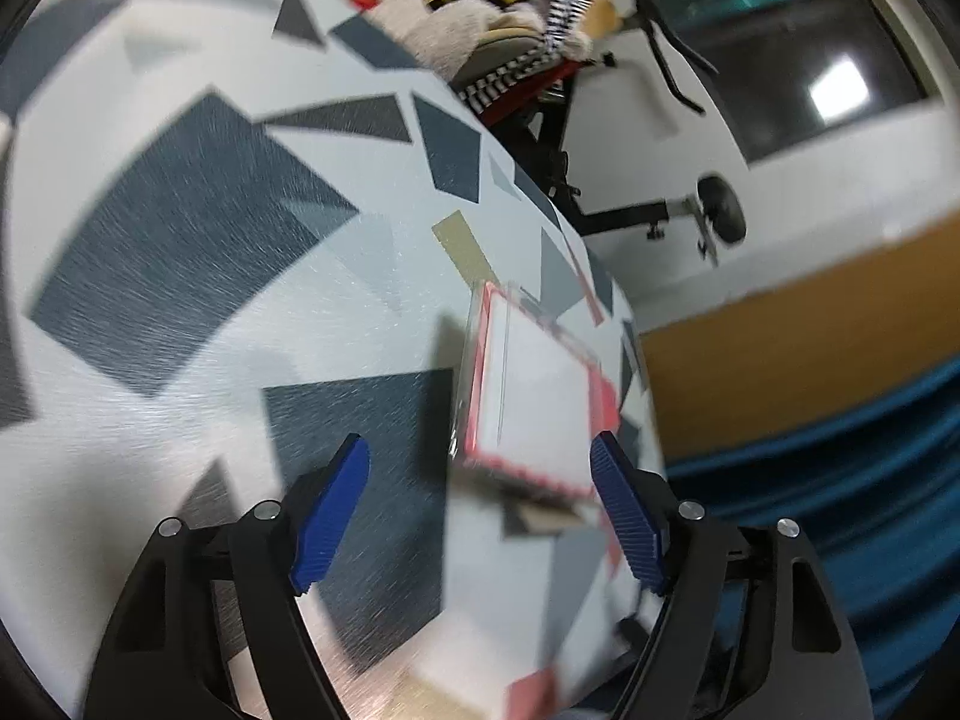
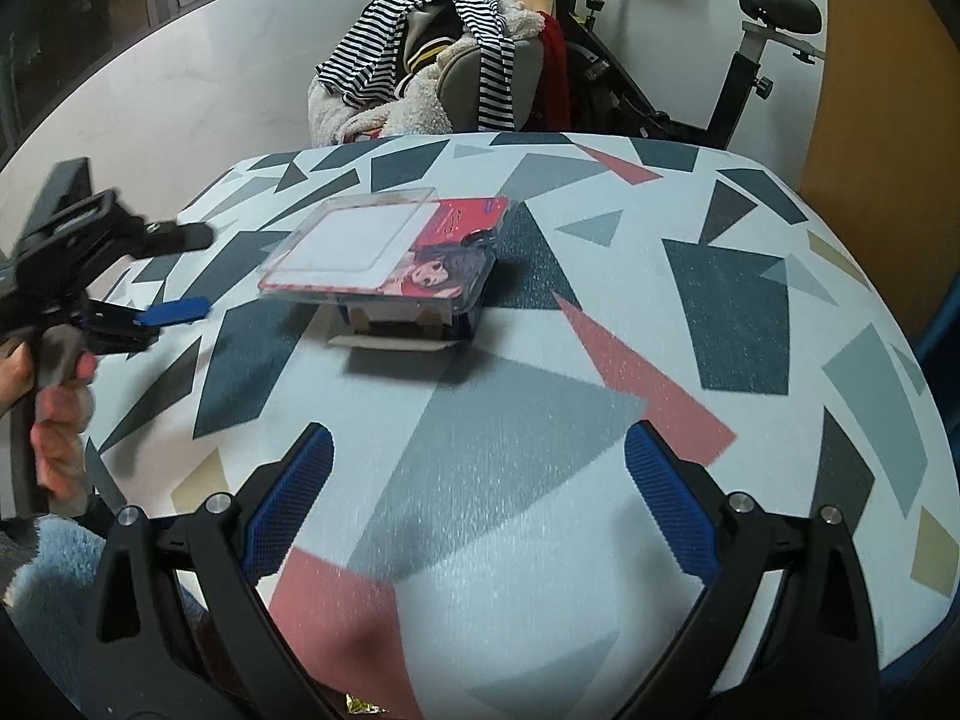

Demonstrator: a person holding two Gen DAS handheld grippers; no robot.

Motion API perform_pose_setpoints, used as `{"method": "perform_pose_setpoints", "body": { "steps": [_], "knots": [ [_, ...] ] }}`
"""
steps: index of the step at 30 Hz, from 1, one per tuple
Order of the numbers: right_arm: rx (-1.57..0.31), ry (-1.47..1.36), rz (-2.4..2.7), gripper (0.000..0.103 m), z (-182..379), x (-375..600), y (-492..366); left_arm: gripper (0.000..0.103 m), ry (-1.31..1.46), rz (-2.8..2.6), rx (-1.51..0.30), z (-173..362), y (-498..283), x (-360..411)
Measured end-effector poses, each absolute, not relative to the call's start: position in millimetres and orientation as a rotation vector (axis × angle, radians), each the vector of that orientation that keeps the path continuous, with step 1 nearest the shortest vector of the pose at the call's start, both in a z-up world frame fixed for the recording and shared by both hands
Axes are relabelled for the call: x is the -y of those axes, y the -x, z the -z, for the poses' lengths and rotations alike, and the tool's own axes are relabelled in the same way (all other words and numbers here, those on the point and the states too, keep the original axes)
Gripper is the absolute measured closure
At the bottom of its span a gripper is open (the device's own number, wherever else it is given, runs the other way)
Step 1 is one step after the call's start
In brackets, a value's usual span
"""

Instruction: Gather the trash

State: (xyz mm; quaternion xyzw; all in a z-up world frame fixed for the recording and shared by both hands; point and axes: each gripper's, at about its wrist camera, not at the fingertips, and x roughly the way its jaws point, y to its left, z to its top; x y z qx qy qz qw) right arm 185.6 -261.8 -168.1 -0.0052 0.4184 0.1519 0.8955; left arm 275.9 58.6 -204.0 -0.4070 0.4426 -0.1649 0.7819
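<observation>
Red package (image 2: 384, 258) with clear lid, apart from both open tools.

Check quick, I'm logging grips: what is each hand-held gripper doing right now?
Left hand-held gripper: open, empty; the package lies just ahead, not pinched.
Right hand-held gripper: open, empty, over the table.

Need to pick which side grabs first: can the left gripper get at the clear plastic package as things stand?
Probably yes. The left gripper is open and aimed at the clear plastic package, with only bare tablecloth between them.
</observation>
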Motion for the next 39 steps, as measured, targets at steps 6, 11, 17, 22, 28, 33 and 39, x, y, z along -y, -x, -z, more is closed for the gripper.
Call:
{"method": "perform_pose_setpoints", "body": {
  "steps": [6,11,17,22,28,33,39],
  "knots": [
    [-0.88,0.01,-0.315,0.007,172.7,260.8,-197.9,0.034,1.009,0.381,-0.973,227.0,-300.7,-46.8],
    [-0.891,0.01,-0.309,0.007,177.9,262.3,-203.0,0.041,1.0,0.432,-0.995,226.2,-312.5,-30.4],
    [-0.896,0.004,-0.303,0.007,181.1,264.0,-204.4,0.07,0.937,0.448,-1.002,223.8,-311.3,-18.3],
    [-0.891,0.012,-0.312,0.007,178.6,263.0,-205.2,0.084,0.816,0.498,-0.844,173.0,-297.8,-16.5],
    [-0.882,-0.003,-0.35,0.006,170.7,256.9,-213.7,0.087,0.621,0.537,-0.613,87.0,-275.2,-23.7],
    [-0.886,-0.023,-0.385,0.006,164.3,241.1,-225.0,0.087,0.601,0.534,-0.551,51.3,-265.9,-43.6],
    [-0.91,-0.097,-0.434,0.006,158.2,208.1,-245.1,0.087,0.427,0.376,-0.534,38.6,-240.6,-80.1]
  ]
}}
